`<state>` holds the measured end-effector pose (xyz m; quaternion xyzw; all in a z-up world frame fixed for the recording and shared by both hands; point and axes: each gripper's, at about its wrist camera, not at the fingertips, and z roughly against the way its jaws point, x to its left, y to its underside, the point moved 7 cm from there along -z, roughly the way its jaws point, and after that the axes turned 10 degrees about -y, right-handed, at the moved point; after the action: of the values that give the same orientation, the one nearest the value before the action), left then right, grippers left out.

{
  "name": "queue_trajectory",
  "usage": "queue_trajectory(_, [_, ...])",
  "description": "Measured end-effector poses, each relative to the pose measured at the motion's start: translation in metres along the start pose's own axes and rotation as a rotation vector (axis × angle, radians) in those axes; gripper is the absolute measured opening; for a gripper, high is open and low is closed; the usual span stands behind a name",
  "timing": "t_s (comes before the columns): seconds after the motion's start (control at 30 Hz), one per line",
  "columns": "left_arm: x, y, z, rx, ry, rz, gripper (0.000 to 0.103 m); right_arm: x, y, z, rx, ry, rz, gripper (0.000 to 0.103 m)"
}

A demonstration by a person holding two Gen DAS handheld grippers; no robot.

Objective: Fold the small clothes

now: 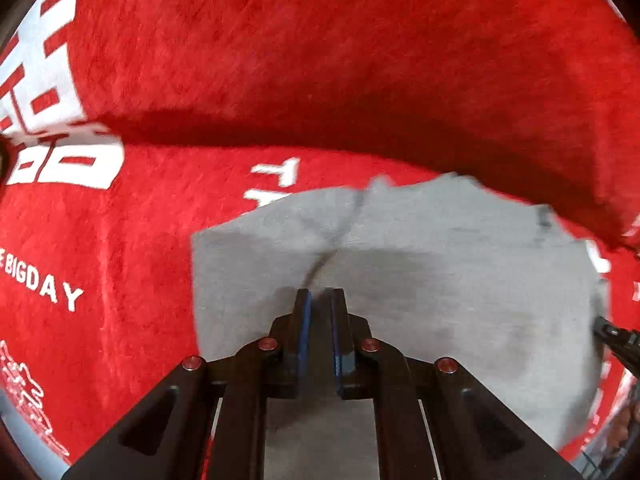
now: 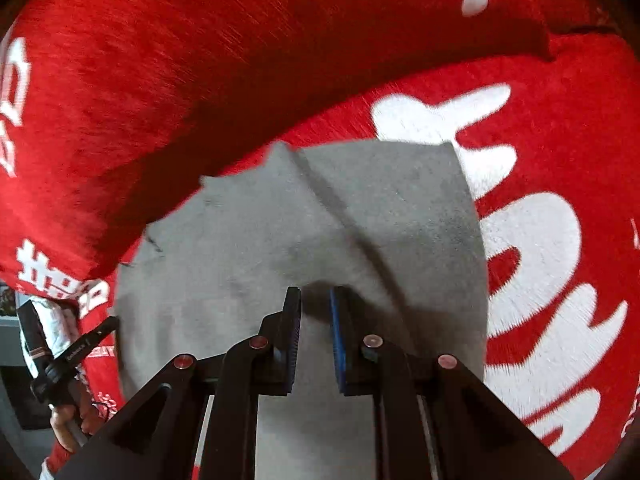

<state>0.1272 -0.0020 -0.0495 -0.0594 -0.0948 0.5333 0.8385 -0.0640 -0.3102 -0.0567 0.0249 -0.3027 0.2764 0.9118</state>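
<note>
A small grey garment [image 1: 440, 260] lies spread on a red cloth with white lettering [image 1: 120, 240]. Its near edge rises into my left gripper [image 1: 319, 294], which is shut on that edge. A crease runs from the fingertips toward the garment's far edge. In the right wrist view the same grey garment [image 2: 260, 240] hangs from my right gripper [image 2: 316, 292], whose blue pads pinch its near edge beside a long diagonal fold. Each gripper shows in the other's view, the right gripper [image 1: 598, 322] at the garment's right border and the left gripper [image 2: 114, 322] at its left border.
The red cloth [image 2: 560, 120] covers the whole surface. A thick raised fold of it [image 1: 320, 60] lies just beyond the garment and casts a dark shadow. A person's hand [image 2: 64, 428] grips the left tool's handle. The cloth's edge and dark floor [image 2: 20, 400] show at lower left.
</note>
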Motion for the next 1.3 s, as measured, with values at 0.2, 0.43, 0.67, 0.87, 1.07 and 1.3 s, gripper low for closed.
queue_trajectory(0.2, [0.022, 0.003, -0.003, 0.028, 0.029, 0.037, 0.022, -0.020, -0.005, 0.013, -0.039, -0.015, -0.039, 0.003])
queue_trajectory(0.43, [0.029, 0.024, 0.027, 0.002, -0.028, -0.003, 0.022, -0.010, 0.009, 0.037, -0.041, 0.002, -0.034, 0.010])
queue_trajectory(0.67, [0.036, 0.063, 0.051, 0.020, 0.014, 0.069, 0.061, 0.015, 0.055, 0.046, -0.002, -0.052, -0.039, 0.033])
queue_trajectory(0.87, [0.043, 0.084, 0.068, -0.009, -0.035, 0.080, 0.103, 0.040, 0.101, 0.036, 0.050, -0.054, -0.009, 0.071])
queue_trajectory(1.07, [0.051, 0.097, 0.058, 0.063, -0.050, 0.108, 0.103, 0.059, 0.129, 0.027, 0.052, -0.032, 0.028, 0.088])
queue_trajectory(1.3, [0.050, 0.107, 0.052, 0.091, -0.070, 0.052, 0.103, 0.087, 0.149, 0.019, 0.048, 0.003, 0.179, 0.103])
